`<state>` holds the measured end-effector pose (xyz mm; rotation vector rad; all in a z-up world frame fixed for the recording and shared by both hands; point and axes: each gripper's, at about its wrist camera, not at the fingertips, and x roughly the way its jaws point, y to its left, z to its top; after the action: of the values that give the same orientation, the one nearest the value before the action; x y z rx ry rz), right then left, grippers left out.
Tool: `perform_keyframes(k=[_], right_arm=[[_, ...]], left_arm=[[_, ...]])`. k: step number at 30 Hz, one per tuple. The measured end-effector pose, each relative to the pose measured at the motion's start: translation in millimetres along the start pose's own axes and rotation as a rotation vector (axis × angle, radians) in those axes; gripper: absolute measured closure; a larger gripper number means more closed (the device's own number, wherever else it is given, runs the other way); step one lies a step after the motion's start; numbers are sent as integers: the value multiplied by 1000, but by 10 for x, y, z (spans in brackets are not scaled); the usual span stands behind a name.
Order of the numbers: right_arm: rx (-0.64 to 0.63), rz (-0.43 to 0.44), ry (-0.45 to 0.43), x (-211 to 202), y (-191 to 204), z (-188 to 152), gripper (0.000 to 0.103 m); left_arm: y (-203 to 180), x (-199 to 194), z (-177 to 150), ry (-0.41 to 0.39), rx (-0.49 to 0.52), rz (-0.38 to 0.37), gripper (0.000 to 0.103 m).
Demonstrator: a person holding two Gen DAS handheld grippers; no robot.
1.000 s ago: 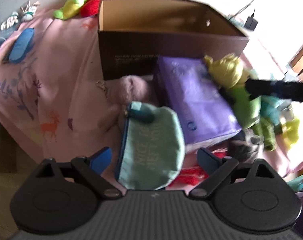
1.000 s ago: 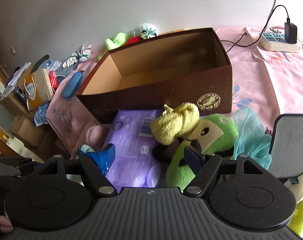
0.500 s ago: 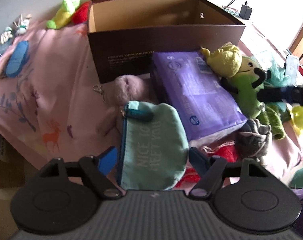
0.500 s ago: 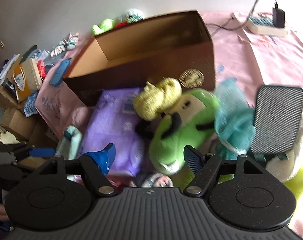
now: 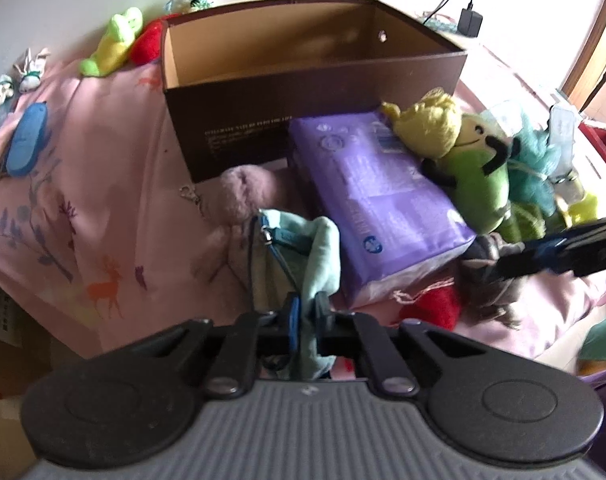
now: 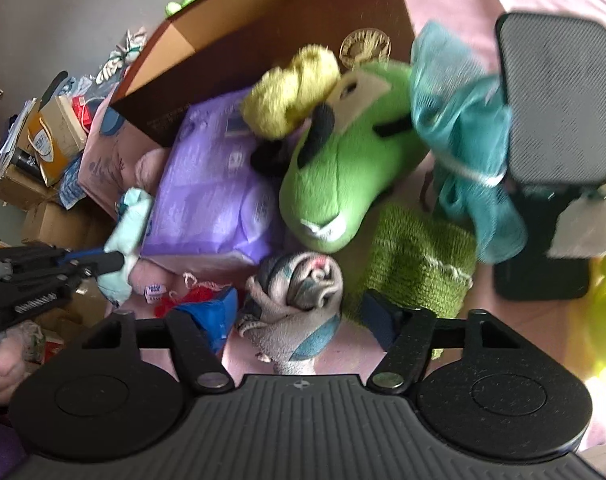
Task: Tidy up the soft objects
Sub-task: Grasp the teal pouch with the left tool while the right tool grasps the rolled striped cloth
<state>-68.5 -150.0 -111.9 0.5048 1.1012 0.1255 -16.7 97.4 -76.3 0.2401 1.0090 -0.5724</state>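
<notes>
Just beside the purple pack (image 5: 377, 196), green plush (image 5: 479, 176) against brown box (image 5: 303, 92).

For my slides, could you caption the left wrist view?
Left gripper pinches mint pouch before the open brown box.

The place is a home, most likely a bedroom. A pink sheet (image 5: 103, 184) printed with deer and plants covers a soft surface, and plush toys (image 6: 343, 168) and a purple soft pack (image 5: 375, 200) lie on it beside an open brown cardboard box (image 5: 303, 76). Along the plain wall stand more cartons (image 6: 51, 140) with household clutter, and a charger (image 5: 469, 22) is plugged in near a window.
</notes>
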Motion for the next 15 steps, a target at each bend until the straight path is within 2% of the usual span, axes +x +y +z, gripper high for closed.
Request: perform_keyframes(k=[3, 6, 9, 15], right_arm=[[15, 20, 2, 18, -17, -7, 72], [-29, 5, -18, -29, 39, -42, 76], [-49, 9, -31, -61, 34, -51, 79], [-27, 51, -51, -311, -6, -59, 80]], left_arm=[[32, -91, 1, -22, -17, -35, 100], [75, -158, 13, -40, -52, -53, 101], [151, -247, 41, -66, -105, -93, 101], [212, -414, 160, -120, -142, -151, 102]])
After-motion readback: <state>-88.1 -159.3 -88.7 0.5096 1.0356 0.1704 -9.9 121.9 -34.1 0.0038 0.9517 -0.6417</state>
